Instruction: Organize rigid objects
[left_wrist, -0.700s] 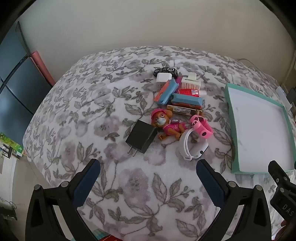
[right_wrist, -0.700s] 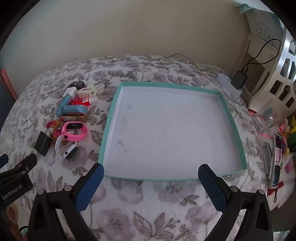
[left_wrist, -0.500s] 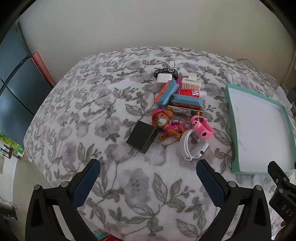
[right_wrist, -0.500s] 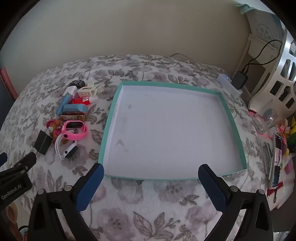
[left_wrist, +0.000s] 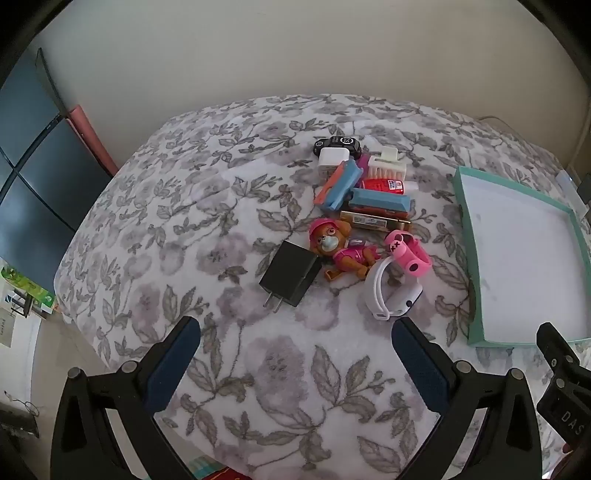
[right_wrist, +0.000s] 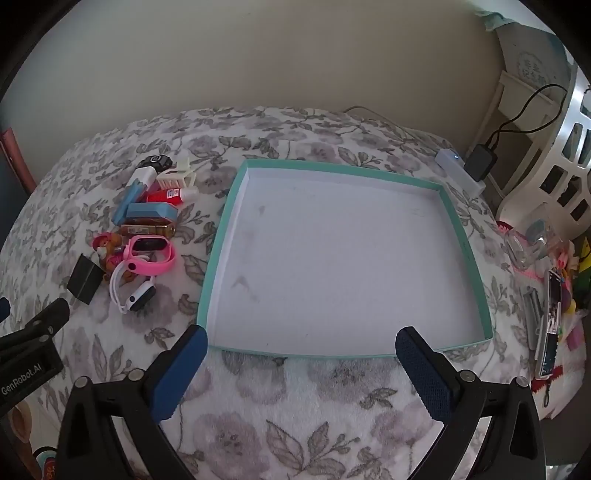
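Observation:
A pile of small objects lies on the floral bed cover: a black charger, a toy pup in pink, a pink watch, a white watch, blue cases, a red tube, a white brush. The pile also shows in the right wrist view, with the pink watch on top. A shallow teal-rimmed tray with a white floor lies right of the pile and holds nothing. My left gripper is open, hovering short of the charger. My right gripper is open above the tray's near rim.
A dark panel stands left of the bed. Right of the bed are a white power strip with a black adapter and a shelf of clutter. The wall runs behind the bed.
Both views have shifted only slightly; the left gripper has drifted a little relative to the pile. Nothing was taken hold of or moved.

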